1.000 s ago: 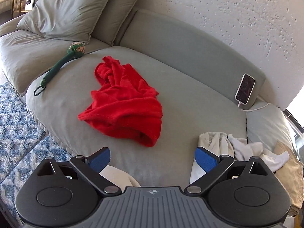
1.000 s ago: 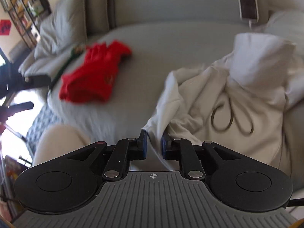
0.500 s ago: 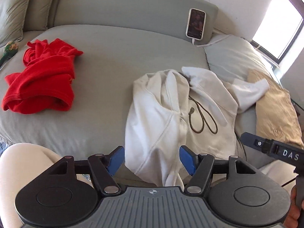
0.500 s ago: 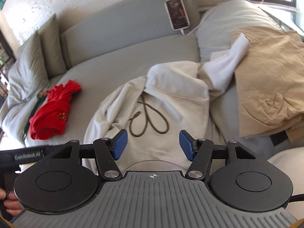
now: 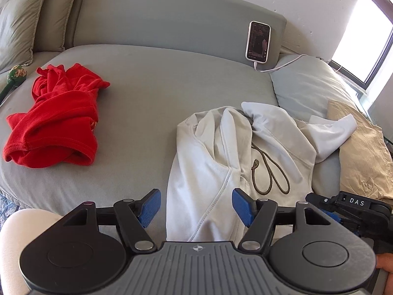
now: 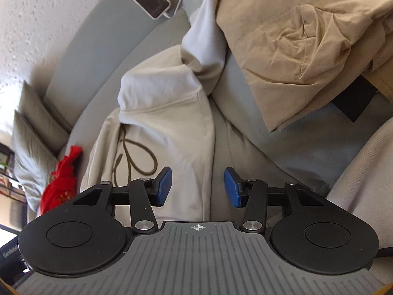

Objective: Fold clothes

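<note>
A cream hoodie (image 5: 221, 162) with a brown drawstring (image 5: 270, 174) lies crumpled on the grey sofa seat (image 5: 152, 98), its near edge hanging toward me. My left gripper (image 5: 196, 207) is open, its blue pads on either side of the hoodie's near left edge. My right gripper (image 6: 197, 186) is open over the hoodie's right edge (image 6: 172, 113), tilted; its body also shows in the left wrist view (image 5: 348, 204). A red garment (image 5: 56, 120) lies bunched on the seat's left. A tan garment (image 5: 361, 152) lies at the right, also in the right wrist view (image 6: 294, 39).
A phone (image 5: 258, 41) on a white cable leans against the sofa back. Grey cushions (image 5: 22, 17) stand at the far left, with a green stick toy (image 5: 14, 75) beside them. My knees (image 5: 24, 226) are at the sofa's front edge.
The right gripper let go of the hoodie and opened, then rolled and moved closer to its right edge. The left gripper swung right from the red garment to the hoodie.
</note>
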`<state>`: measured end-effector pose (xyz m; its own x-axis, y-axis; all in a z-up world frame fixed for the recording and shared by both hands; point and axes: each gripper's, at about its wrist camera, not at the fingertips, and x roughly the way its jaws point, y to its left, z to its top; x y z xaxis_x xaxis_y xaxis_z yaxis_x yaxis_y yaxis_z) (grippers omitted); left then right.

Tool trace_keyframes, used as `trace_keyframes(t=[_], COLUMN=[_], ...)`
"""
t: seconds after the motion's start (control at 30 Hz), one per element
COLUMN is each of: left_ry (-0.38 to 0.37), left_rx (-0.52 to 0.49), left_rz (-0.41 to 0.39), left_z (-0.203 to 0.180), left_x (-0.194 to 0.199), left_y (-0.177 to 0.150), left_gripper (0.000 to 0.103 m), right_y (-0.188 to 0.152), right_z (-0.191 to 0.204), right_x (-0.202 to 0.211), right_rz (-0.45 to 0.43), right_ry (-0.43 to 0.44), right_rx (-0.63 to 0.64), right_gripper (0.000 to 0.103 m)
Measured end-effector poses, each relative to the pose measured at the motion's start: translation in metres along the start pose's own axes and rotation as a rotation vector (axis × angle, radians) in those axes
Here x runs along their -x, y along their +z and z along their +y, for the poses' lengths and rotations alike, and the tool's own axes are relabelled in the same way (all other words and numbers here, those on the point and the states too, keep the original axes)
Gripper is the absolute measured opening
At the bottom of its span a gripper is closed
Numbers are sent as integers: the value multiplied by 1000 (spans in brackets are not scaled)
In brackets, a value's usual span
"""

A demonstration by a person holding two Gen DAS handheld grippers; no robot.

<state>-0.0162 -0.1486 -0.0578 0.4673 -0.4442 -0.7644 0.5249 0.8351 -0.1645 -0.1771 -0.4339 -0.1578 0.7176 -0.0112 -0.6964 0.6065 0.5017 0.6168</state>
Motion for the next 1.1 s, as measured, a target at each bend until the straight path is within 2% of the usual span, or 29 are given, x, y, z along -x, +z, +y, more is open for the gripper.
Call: trace_keyframes(t=[0.03, 0.17, 0.33, 0.4, 0.47, 0.53, 0.57, 0.6, 0.67, 0.73, 0.87, 0.97, 1.03, 1.1], left_ry=[6, 48, -7, 17, 17, -2, -9, -12, -24, -33, -73, -33, -7, 78], left_rx=[-13, -132, -174, -178, -114, -72, -64, -55, 15, 99, 212, 245, 291, 322], left_rz=[-6, -26, -26, -6, 26, 25, 20, 10, -24, -99, -186, -271, -295, -251], left_z=[-2, -18, -35, -38, -31, -23, -20, -17, -1, 23, 76, 109, 129, 143], left_x=[-2, -15, -31, -42, -51, -50, -49, -47, -41, -28, 1, 14, 16, 16], left_y=[0, -2, 0, 1, 2, 3, 3, 4, 12, 27, 51, 56, 55, 49], left_gripper=[63, 60, 55, 40, 29, 21, 9, 3, 2, 2, 1, 1, 0, 0], right_y=[1, -1, 0, 0, 0, 0, 0, 0, 0, 0, -1, -2, -6, -11], right_z=[-1, 2, -1, -3, -2, -2, -2, -3, -3, -1, 2, 8, 17, 26], right_x=[-2, -6, -6, -6, -6, -6, -6, -6, -6, -6, -5, -4, -4, -2], right_rz=[-8, -19, -17, -16, -15, -13, -13, -14, -14, -13, -12, -11, -5, 13], right_ry=[9, 11, 27, 29, 28, 27, 28, 28, 25, 18, 4, -21, -46, -60], right_rx=[-4, 35, 39, 38, 43, 50, 53, 55, 58, 66, 79, 93, 121, 153], right_gripper=[40, 35, 35, 35, 36, 36, 36, 36, 35, 35, 35, 36, 38, 38])
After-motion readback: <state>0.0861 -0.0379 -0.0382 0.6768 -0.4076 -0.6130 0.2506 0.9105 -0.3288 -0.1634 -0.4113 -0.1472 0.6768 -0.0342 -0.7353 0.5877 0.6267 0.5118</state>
